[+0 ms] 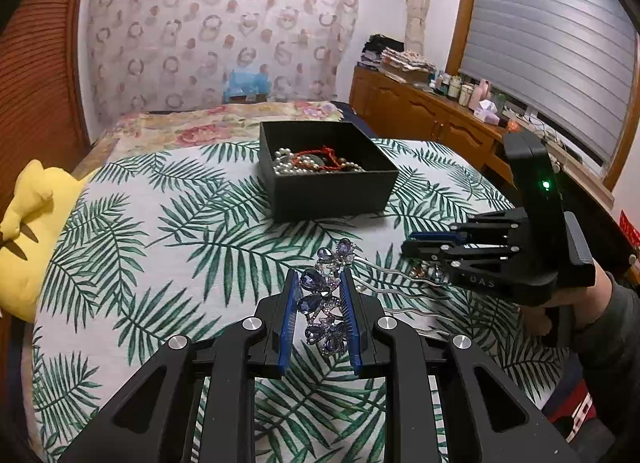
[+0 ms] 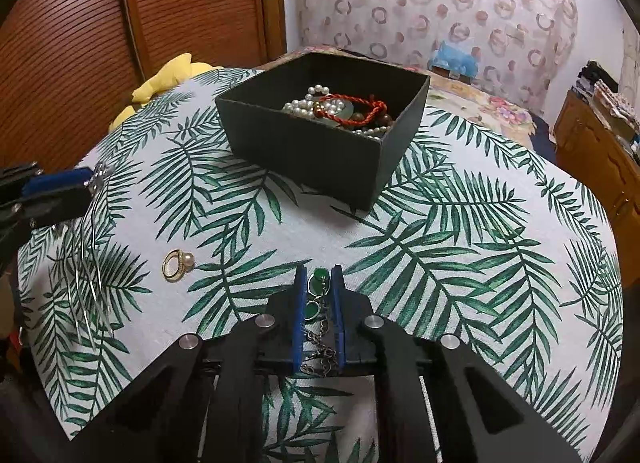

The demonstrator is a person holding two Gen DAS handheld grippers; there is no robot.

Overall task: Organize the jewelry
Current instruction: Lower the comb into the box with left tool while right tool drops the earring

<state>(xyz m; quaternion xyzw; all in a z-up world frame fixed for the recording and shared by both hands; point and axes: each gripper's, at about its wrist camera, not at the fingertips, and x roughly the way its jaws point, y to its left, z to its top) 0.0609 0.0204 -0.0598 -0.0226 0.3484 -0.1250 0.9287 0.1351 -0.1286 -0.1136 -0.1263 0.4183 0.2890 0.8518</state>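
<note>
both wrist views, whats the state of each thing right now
left gripper: shut on the hair comb
hair comb: held between the fingers, prongs sticking out sideways
right gripper: shut on the green-stone chain
green-stone chain: between the fingers, links trailing back
black box: open, no lid, pearls and a red cord inside
pearl ring: lying loose on the leaf-print cloth

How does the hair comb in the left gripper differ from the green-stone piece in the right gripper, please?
The hair comb carries purple-blue gems and long wavy silver prongs; the green-stone piece has green stones on a fine chain. The comb looks far larger, sticking out well beyond the left gripper, while the green piece fits between the right gripper's pads. Both are clamped, outside the black box.
</note>
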